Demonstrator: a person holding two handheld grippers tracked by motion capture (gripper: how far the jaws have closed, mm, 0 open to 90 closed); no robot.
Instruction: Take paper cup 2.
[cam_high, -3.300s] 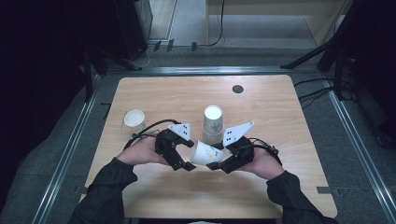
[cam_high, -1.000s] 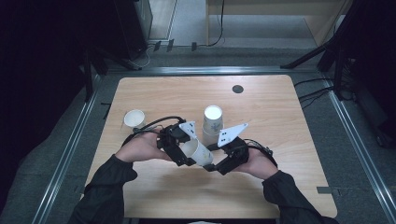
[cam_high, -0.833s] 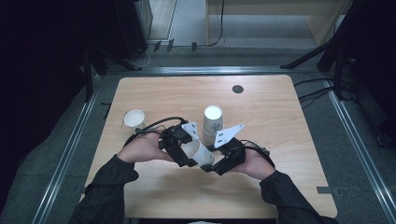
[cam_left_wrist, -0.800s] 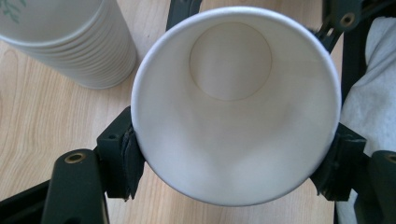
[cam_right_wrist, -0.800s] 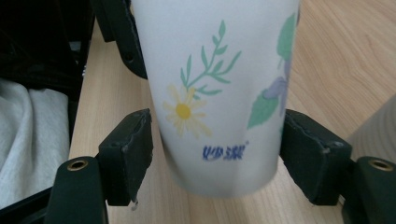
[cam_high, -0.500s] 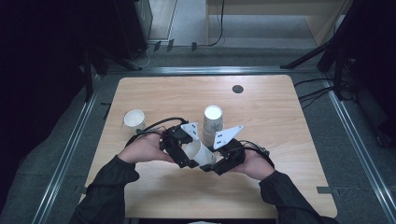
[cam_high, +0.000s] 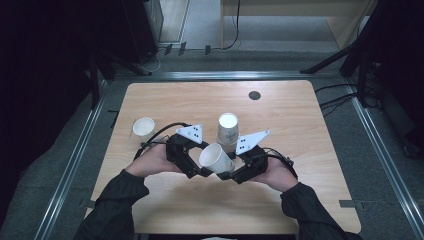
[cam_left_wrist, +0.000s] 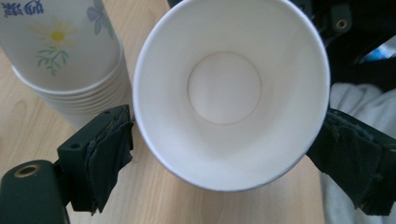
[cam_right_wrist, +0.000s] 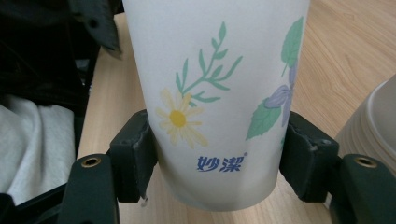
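A white paper cup with a flower print (cam_high: 216, 157) hangs tilted above the table between both grippers. My right gripper (cam_high: 227, 172) is shut on its lower body; in the right gripper view both pads press the printed wall (cam_right_wrist: 210, 93) of the cup, with the gripper (cam_right_wrist: 222, 161) around it. My left gripper (cam_high: 204, 162) faces the cup's mouth. In the left gripper view the open rim (cam_left_wrist: 224, 88) sits between the jaws of this gripper (cam_left_wrist: 229, 156), which have just been opening; the pads (cam_left_wrist: 109, 154) stand right beside the rim.
A stack of upside-down cups (cam_high: 228, 131) stands just behind the grippers, close to the held cup (cam_left_wrist: 65, 51) (cam_right_wrist: 373, 126). A single upright cup (cam_high: 143, 127) is at the left of the wooden table (cam_high: 300, 125). A dark disc (cam_high: 254, 95) lies near the far edge.
The right gripper has closed on the cup's lower body. The left gripper's jaws have spread away from the rim. Both hands stayed almost in place.
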